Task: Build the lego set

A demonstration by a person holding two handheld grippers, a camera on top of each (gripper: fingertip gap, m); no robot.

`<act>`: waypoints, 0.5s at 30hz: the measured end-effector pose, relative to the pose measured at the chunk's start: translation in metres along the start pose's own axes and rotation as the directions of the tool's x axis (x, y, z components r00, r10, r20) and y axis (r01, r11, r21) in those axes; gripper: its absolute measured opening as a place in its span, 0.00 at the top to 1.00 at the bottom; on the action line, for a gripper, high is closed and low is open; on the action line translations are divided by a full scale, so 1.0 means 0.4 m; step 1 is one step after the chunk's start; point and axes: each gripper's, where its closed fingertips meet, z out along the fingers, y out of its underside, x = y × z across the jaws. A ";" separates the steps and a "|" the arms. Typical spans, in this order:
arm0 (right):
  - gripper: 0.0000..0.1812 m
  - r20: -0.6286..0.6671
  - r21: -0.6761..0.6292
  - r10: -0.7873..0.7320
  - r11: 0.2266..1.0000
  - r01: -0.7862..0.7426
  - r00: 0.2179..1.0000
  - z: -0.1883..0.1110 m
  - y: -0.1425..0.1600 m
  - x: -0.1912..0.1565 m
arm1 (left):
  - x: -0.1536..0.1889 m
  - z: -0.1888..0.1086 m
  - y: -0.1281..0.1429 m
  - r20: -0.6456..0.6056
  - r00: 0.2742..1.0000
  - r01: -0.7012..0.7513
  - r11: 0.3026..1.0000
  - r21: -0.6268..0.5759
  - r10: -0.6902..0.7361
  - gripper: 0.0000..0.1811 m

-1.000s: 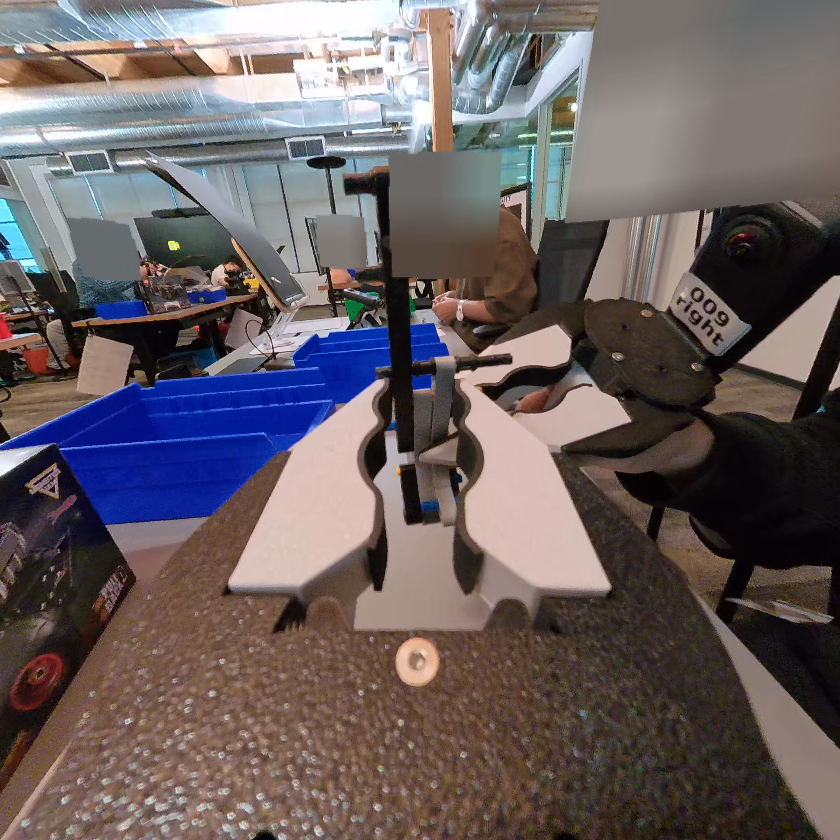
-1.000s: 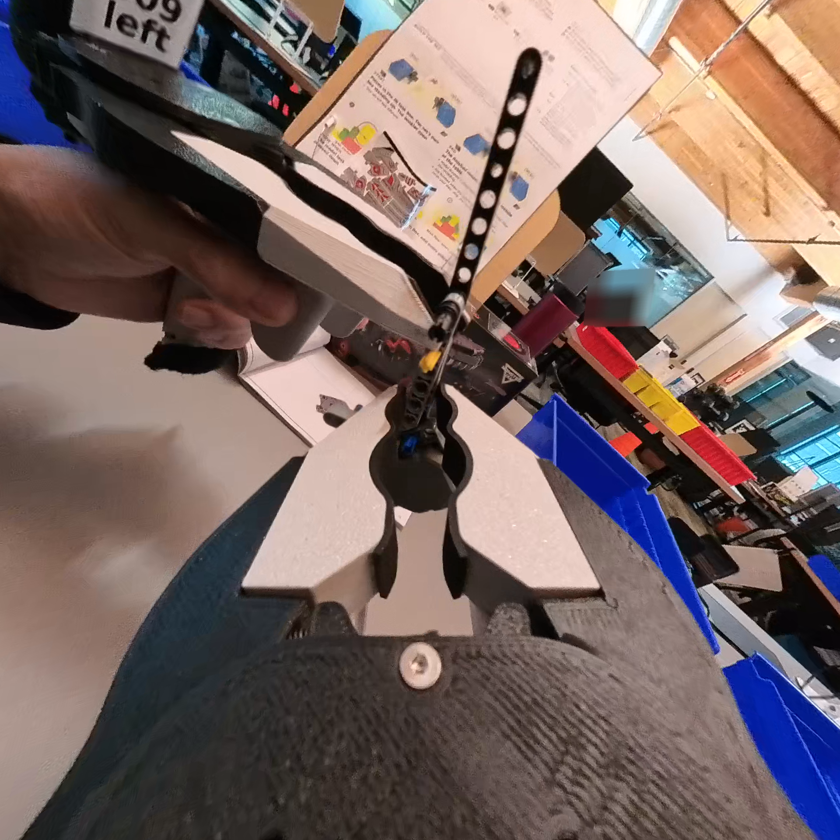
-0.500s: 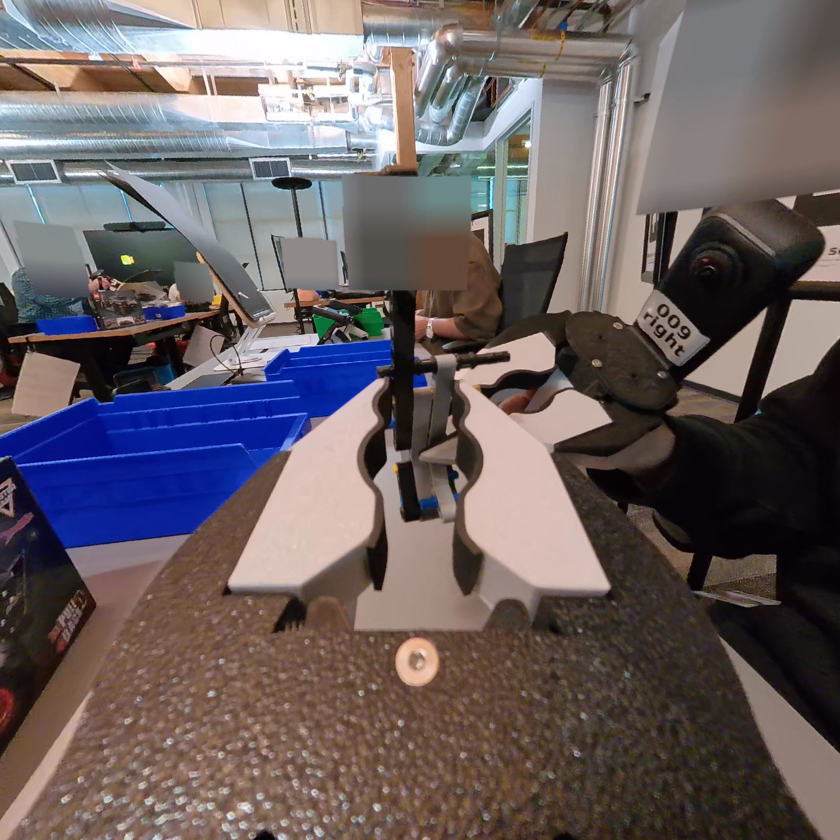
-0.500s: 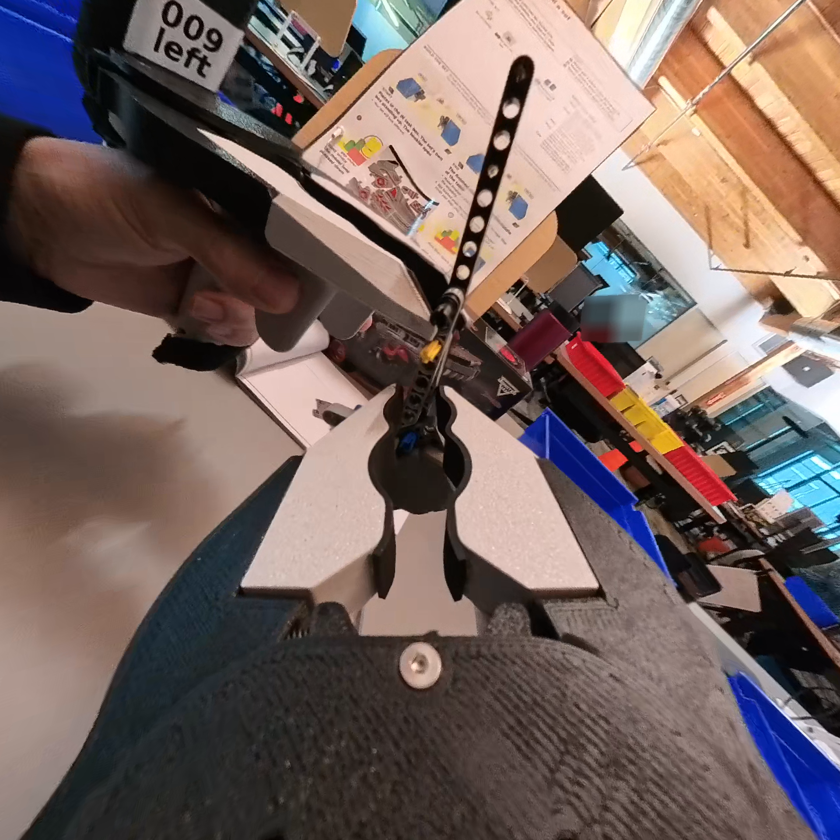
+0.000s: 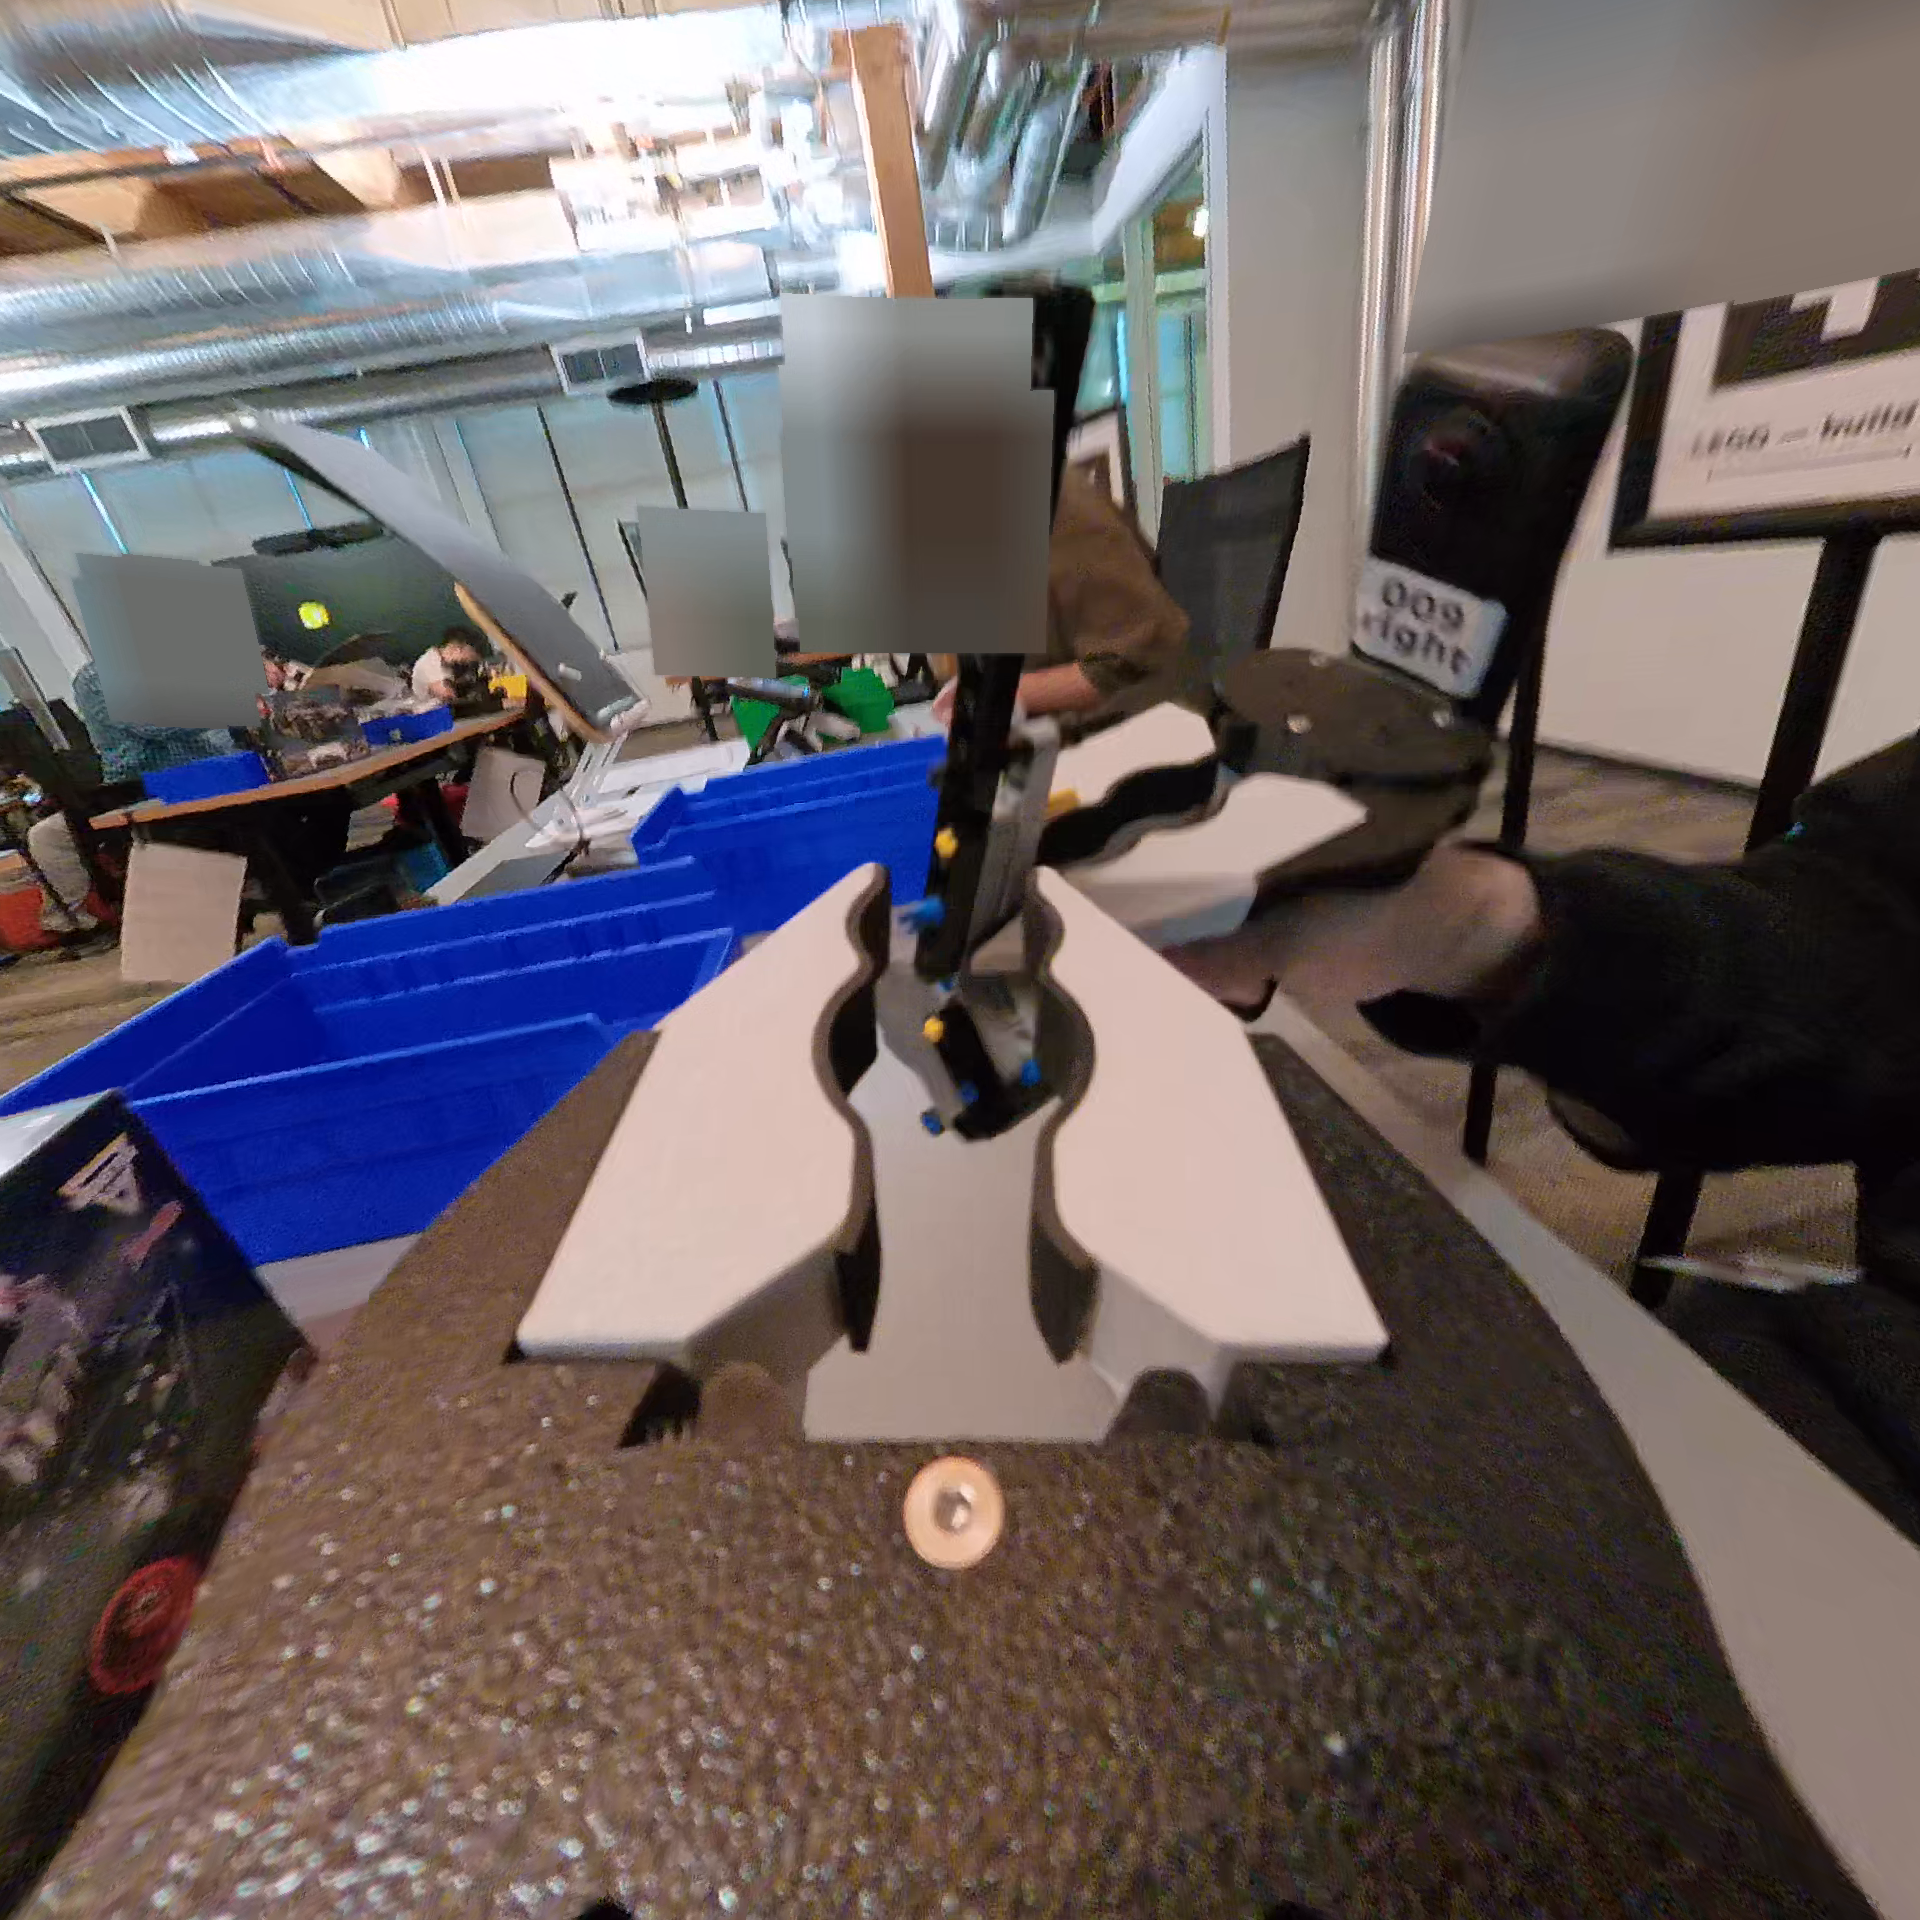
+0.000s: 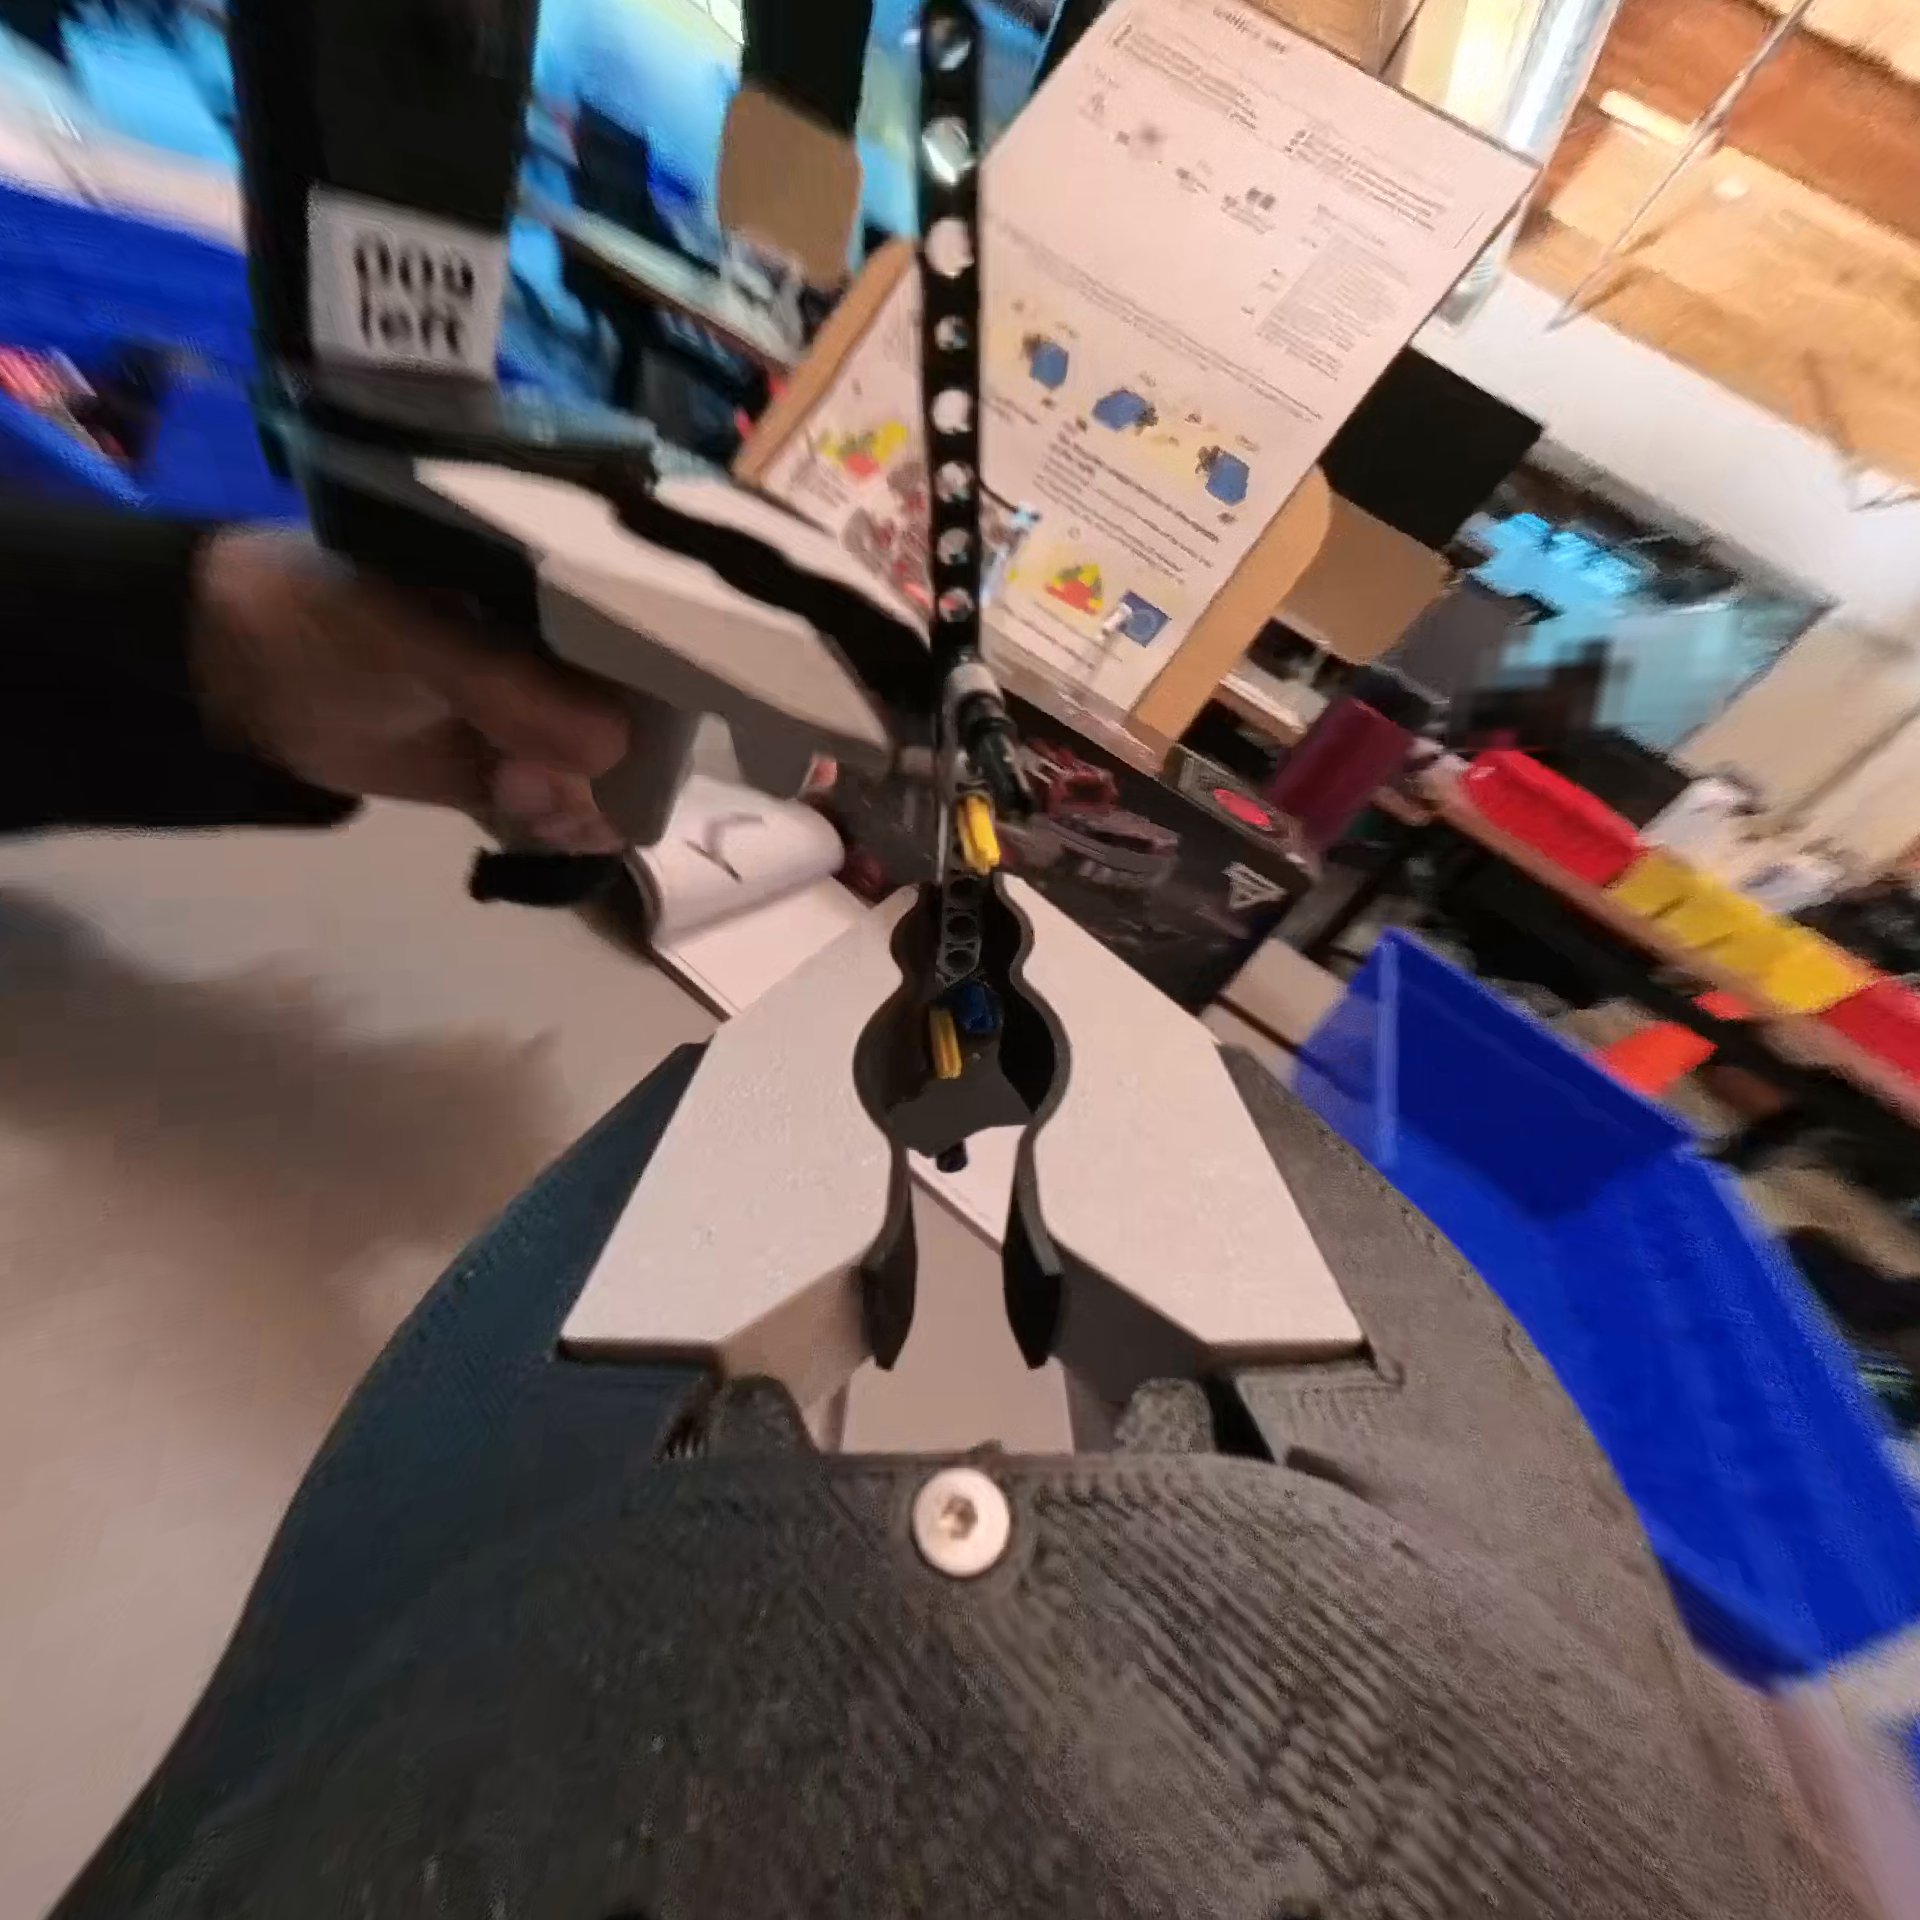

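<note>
A lego assembly [image 5: 982,935], made of a long black holed beam [image 6: 951,395], grey parts and yellow and blue pins, is held in the air between both grippers. My left gripper [image 5: 961,894] is shut on its lower part, and it leans to the right in the jaws. My right gripper [image 6: 961,904] is shut on the black end of the same assembly, with the beam standing up past its fingertips. The right gripper also shows in the left wrist view [image 5: 1153,831], coming in from the right. The left gripper shows in the right wrist view [image 6: 894,717], coming in from the left.
Blue bins [image 5: 416,1018] stand behind on the grey table [image 6: 208,1039], with another blue bin [image 6: 1558,1195] at the right. A dark lego box [image 6: 1164,862], an open booklet [image 6: 748,862] and an instruction sheet on a stand [image 6: 1195,343] are nearby. People sit at far desks.
Both grippers have swung while still holding the assembly. The assembly now leans in the left jaws and more yellow and blue pins show. The right gripper has turned more upright beside it.
</note>
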 end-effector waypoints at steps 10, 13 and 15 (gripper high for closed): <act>0.97 0.526 0.095 0.491 0.778 -0.622 0.694 -0.040 -0.059 -0.055 | 0.064 -0.018 0.038 -0.182 0.976 0.075 0.966 -0.247 -0.122 0.88; 0.97 0.600 0.058 0.507 0.744 -0.665 0.619 -0.047 -0.066 -0.077 | 0.083 -0.019 0.038 -0.223 0.958 0.118 0.957 -0.265 -0.180 0.94; 0.97 0.612 0.036 0.520 0.735 -0.677 0.596 -0.047 -0.066 -0.080 | 0.083 -0.020 0.040 -0.226 0.957 0.118 0.956 -0.268 -0.181 0.95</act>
